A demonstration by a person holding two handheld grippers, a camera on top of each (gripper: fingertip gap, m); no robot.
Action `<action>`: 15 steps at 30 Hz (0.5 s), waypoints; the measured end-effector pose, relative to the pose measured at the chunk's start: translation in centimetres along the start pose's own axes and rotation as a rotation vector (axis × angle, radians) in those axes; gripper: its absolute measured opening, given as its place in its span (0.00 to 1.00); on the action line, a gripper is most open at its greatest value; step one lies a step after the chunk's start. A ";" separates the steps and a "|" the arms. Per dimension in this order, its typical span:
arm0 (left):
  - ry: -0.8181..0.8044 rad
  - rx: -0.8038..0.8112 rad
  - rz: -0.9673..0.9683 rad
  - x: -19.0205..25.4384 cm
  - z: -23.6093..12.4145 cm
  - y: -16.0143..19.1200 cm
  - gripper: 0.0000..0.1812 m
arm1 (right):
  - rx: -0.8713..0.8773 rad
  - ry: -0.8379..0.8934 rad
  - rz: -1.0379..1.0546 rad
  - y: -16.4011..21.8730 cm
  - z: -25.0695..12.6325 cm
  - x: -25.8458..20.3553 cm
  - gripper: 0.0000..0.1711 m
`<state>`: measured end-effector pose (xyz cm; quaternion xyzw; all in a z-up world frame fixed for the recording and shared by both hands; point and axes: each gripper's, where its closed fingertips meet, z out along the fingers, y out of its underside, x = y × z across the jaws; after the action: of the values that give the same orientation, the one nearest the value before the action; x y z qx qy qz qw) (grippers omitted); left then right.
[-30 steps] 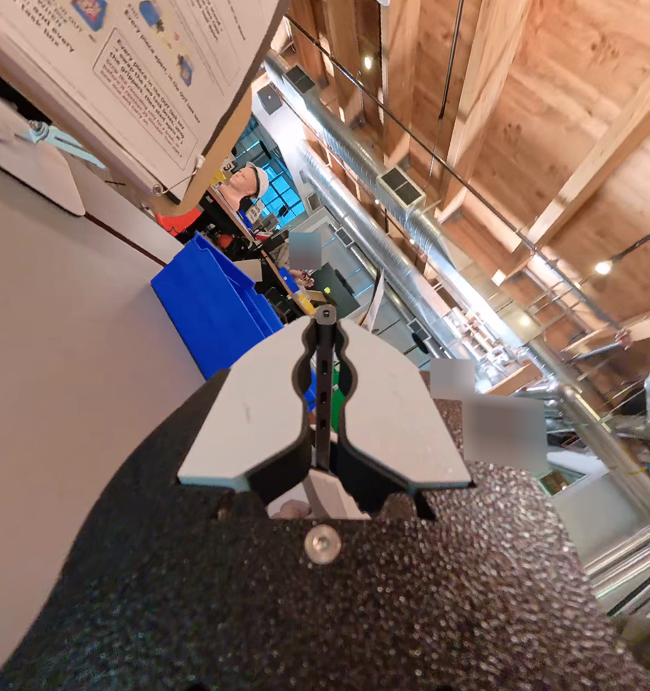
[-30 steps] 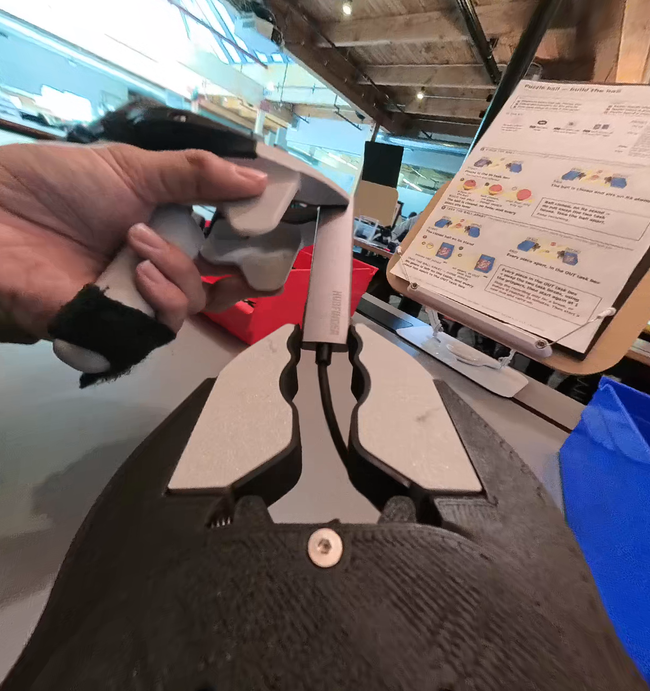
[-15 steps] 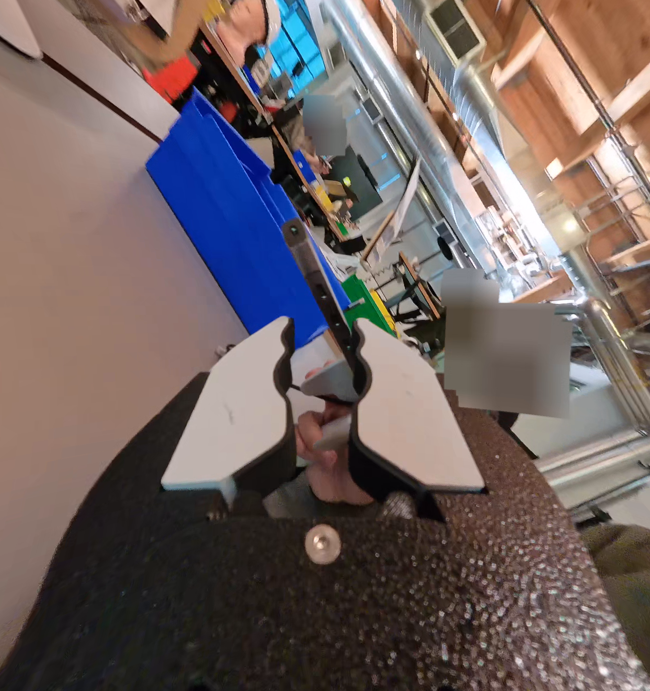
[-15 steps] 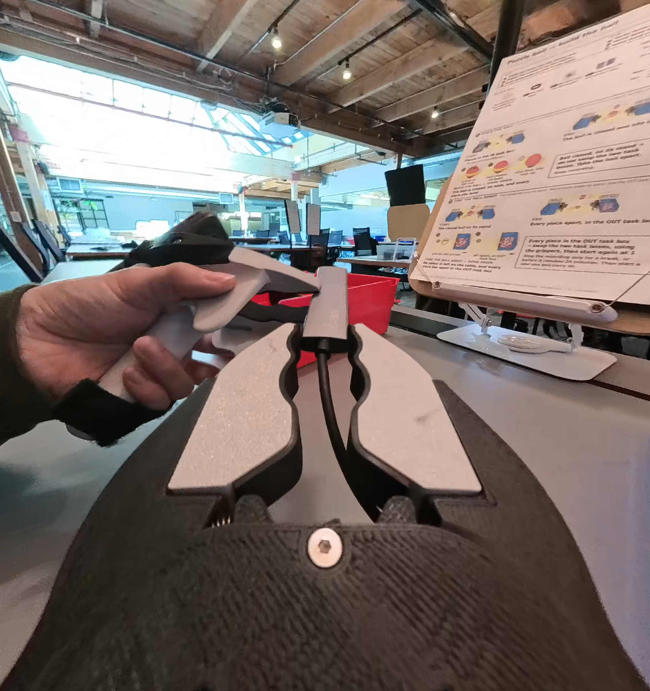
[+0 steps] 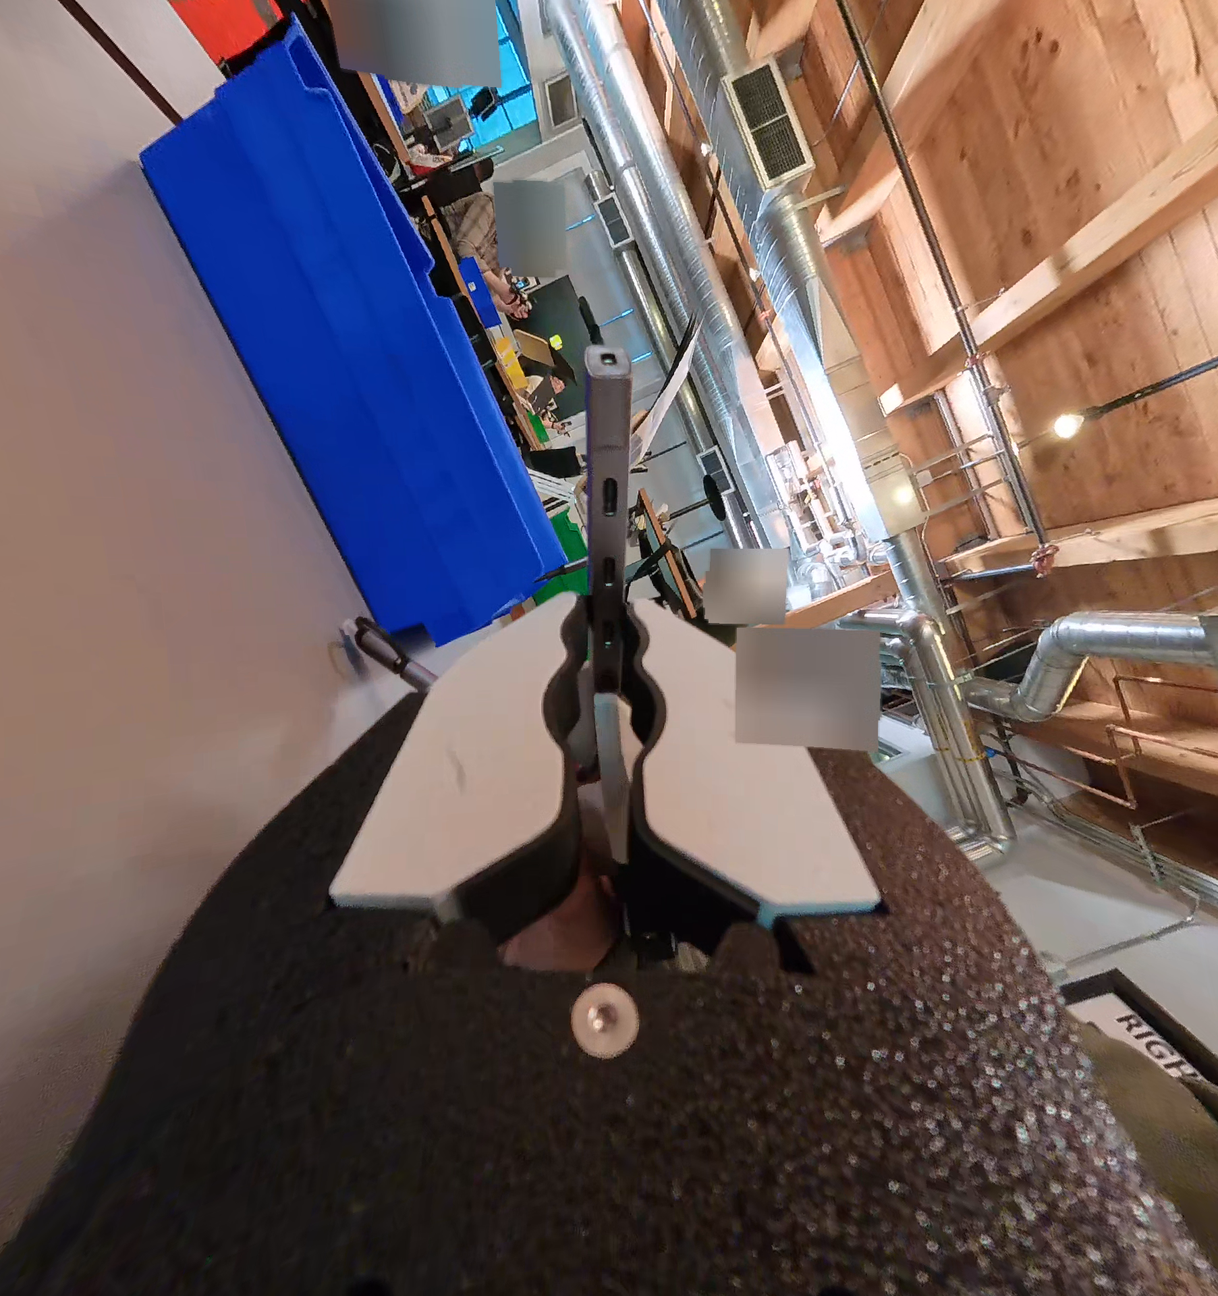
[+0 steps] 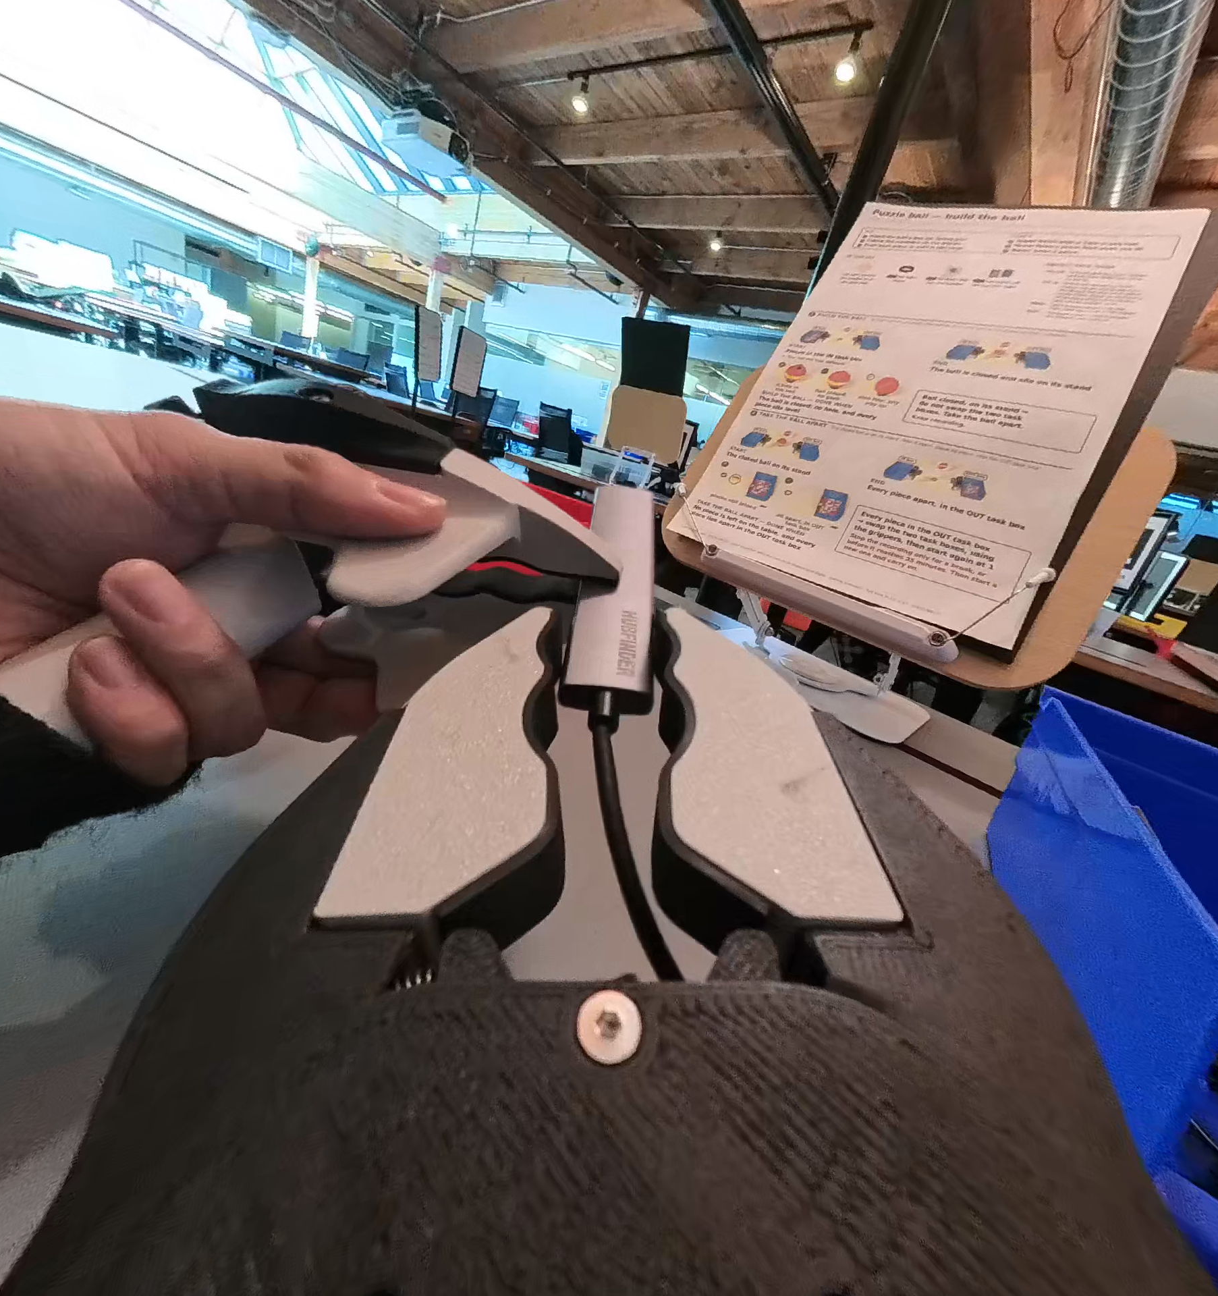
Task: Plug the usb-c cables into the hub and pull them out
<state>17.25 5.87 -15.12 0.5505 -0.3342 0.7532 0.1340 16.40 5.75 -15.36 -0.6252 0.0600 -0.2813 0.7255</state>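
We see both grippers, left [image 5: 609, 673] and right [image 6: 609, 656], with fingers pinching the hub [image 6: 611, 596], seemingly; its cable [image 6: 620, 827] trails back.

A large open workshop or lab hall was shown. Timber beams [image 5: 1054, 294] and steel ducts [image 5: 669, 231] were seen overhead at 1 o'clock, rows of desks [image 6: 353, 365] and chairs at 10 o'clock, blue bins [image 5: 339, 365] on a grey table [image 5: 87, 561], and an instruction sheet [image 6: 942, 421] propped on a stand at 2 o'clock.
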 end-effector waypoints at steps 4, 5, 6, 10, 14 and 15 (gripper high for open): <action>0.017 0.037 -0.048 0.0 0.1 -0.1 0.05 | -0.007 0.021 0.022 0.1 0.0 0.5 0.16; 0.025 0.049 -0.065 0.0 0.2 -0.2 0.05 | -0.009 0.025 0.021 0.1 0.0 0.5 0.16; 0.032 0.056 -0.079 0.0 0.2 -0.1 0.05 | -0.009 0.028 0.017 0.1 0.0 0.5 0.15; 0.058 0.083 -0.144 -0.1 0.3 -0.2 0.05 | -0.040 0.030 0.023 0.4 0.1 0.4 0.14; 0.055 0.098 -0.167 -0.3 0.2 -0.3 0.05 | -0.061 0.000 0.067 0.6 0.2 0.3 0.14; 0.049 0.098 -0.165 -0.3 0.2 -0.4 0.05 | -0.069 -0.007 0.074 0.7 0.3 0.3 0.14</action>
<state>17.74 6.05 -15.28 0.5634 -0.2470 0.7684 0.1765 17.00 5.87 -15.91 -0.6484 0.0902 -0.2499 0.7135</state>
